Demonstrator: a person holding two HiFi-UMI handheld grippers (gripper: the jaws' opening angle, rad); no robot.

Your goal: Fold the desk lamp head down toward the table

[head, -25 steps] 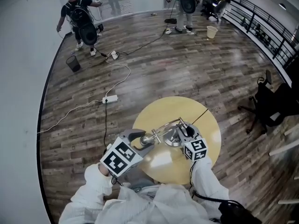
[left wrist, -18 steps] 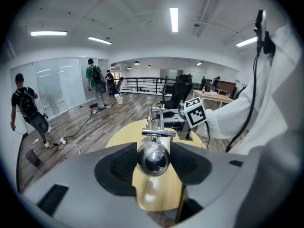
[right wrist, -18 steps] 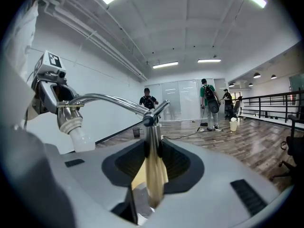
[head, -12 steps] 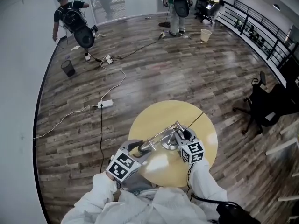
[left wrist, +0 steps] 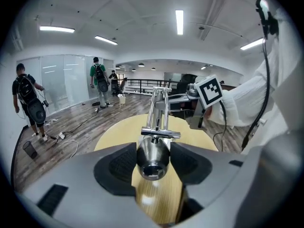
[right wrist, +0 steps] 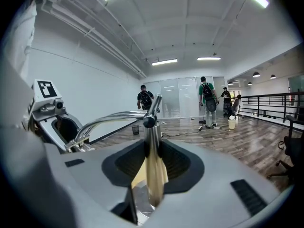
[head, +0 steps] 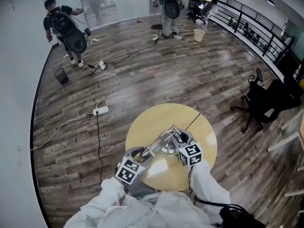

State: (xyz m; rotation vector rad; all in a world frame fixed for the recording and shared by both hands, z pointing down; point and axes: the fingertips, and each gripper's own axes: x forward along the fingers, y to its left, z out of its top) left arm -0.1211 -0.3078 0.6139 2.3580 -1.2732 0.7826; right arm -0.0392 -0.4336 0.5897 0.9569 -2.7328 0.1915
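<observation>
The desk lamp [head: 164,141], chrome throughout, is seen on the round yellow table [head: 156,118], toward the side nearer the person. Its rounded head [left wrist: 153,152] is clamped between the dark pads of the left gripper [head: 138,154], whose jaws are drawn in narrowly against either side of it. The open end of the head is turned toward that gripper's camera. The head appears to be held low, just above the tabletop at its near edge, though contact cannot be settled. From the head a pair of parallel rods [left wrist: 159,109] is carried up and away to a joint. The upright post [right wrist: 151,141] is gripped by the right gripper [right wrist: 153,167], whose jaws are pressed to it from both sides just above the round base [head: 168,149]. The two grippers are set close together, with the lamp's arm spanning the gap between them.

A dark cord [head: 194,120] is led from the lamp across the table to its far edge. On the wood floor [head: 190,75] beyond, cables are strewn and a white power strip [head: 100,110] is laid. A black office chair [head: 263,101] is placed at the right, near a dark railing [head: 247,30]. Far off, a pale bucket [head: 198,34] and a small dark bin [head: 60,75] are stood, and two people with backpacks are seen by the glass wall.
</observation>
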